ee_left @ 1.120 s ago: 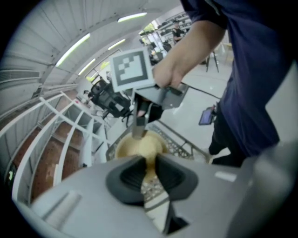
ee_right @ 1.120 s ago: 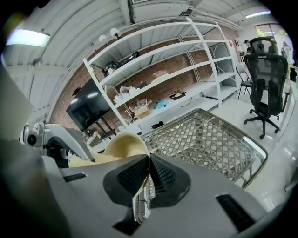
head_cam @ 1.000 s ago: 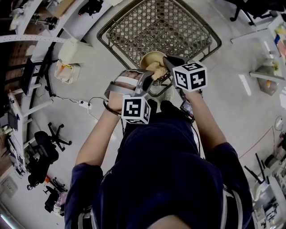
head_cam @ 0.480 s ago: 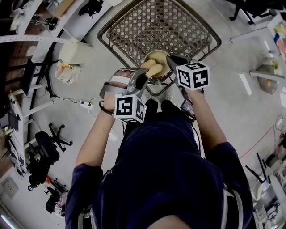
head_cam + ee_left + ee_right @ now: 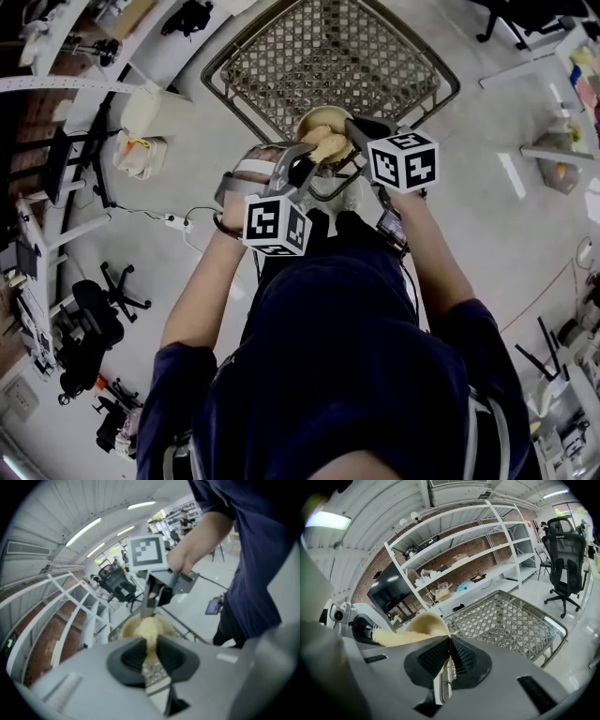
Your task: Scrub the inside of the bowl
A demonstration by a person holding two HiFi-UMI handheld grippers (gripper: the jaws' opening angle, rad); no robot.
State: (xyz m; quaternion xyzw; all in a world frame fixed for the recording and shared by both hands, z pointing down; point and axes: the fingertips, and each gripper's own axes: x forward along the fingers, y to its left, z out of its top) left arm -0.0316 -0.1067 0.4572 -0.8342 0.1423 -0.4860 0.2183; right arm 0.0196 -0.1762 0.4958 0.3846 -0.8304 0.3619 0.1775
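While my right claw (image 5: pixel 450 644) is pinched almost shut on the thin rim of the bowl (image 5: pixel 425 620), my left claw (image 5: pixel 151 649) is clamped on a yellow sponge (image 5: pixel 149 629). The sponge sticks out past the left pads and reaches into the mouth of the bowl (image 5: pixel 127 629). Looking along the right claw, the bowl sits just ahead of the pads, pale and tipped toward me. The sponge (image 5: pixel 396 638) enters it from its left side, carried by the left claw (image 5: pixel 363 627).

From the head view, the bowl (image 5: pixel 323 116) is just in front of my body, with one claw on either side of it. The left claw (image 5: pixel 305 161) is on the bowl's near left, and its marker cube (image 5: pixel 275 225) is lower still, nearer to me. The right claw (image 5: pixel 352 127) touches the bowl's right edge, and its marker cube (image 5: pixel 401 159) is just right of the bowl. The sponge (image 5: pixel 328 143) covers the near part of the bowl's opening.

Beyond the bowl lies a grey mesh rack (image 5: pixel 328 56), and the bowl is at the rack's near edge. I cannot tell whether the bowl touches the rack. In the right claw's view the rack (image 5: pixel 506 620) spreads out to the bowl's right. White shelves (image 5: pixel 454 550) stand well behind the bowl.
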